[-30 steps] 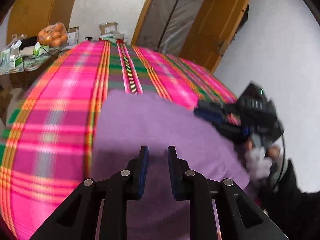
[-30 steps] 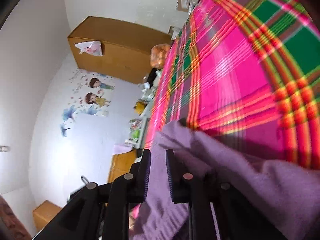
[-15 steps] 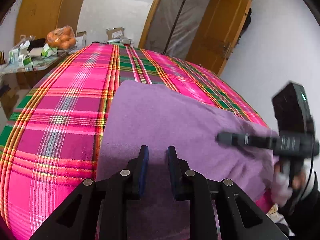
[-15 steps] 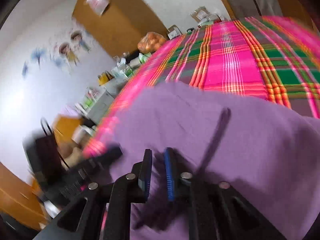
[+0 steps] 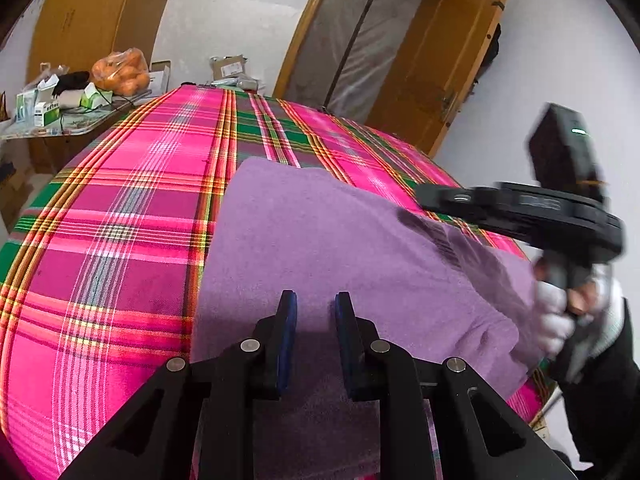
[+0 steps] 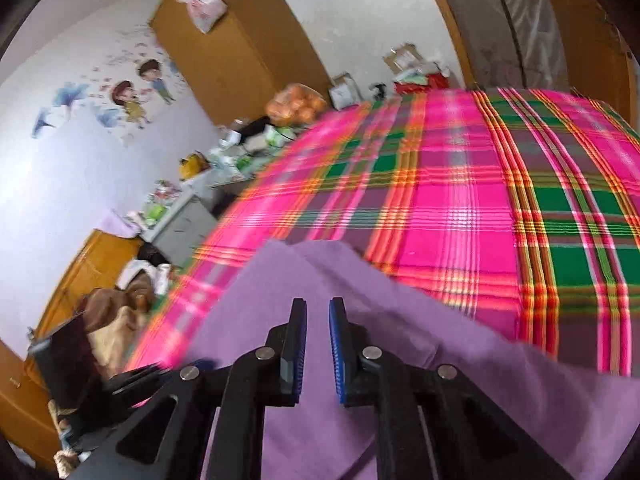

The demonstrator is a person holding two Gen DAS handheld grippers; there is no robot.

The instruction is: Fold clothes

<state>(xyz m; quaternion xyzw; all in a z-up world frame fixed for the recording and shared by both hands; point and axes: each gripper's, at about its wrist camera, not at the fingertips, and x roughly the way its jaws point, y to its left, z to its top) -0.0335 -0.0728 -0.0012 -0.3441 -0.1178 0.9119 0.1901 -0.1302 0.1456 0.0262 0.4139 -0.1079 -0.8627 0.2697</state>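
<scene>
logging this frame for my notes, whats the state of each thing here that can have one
purple garment: lying folded on the bed, neither tool holds it
left tool: a small gap between its pads, nothing in it, poised over the garment
right tool: jaws opening, nothing between them, over the garment
plaid bedspread: spread flat on the bed
wooden door: open
bag of oranges: sitting on the cluttered side table

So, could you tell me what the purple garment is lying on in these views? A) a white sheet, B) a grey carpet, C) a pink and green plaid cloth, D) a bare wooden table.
C: the purple garment is spread flat on the pink and green plaid cloth, which shows around it in both wrist views.
</scene>
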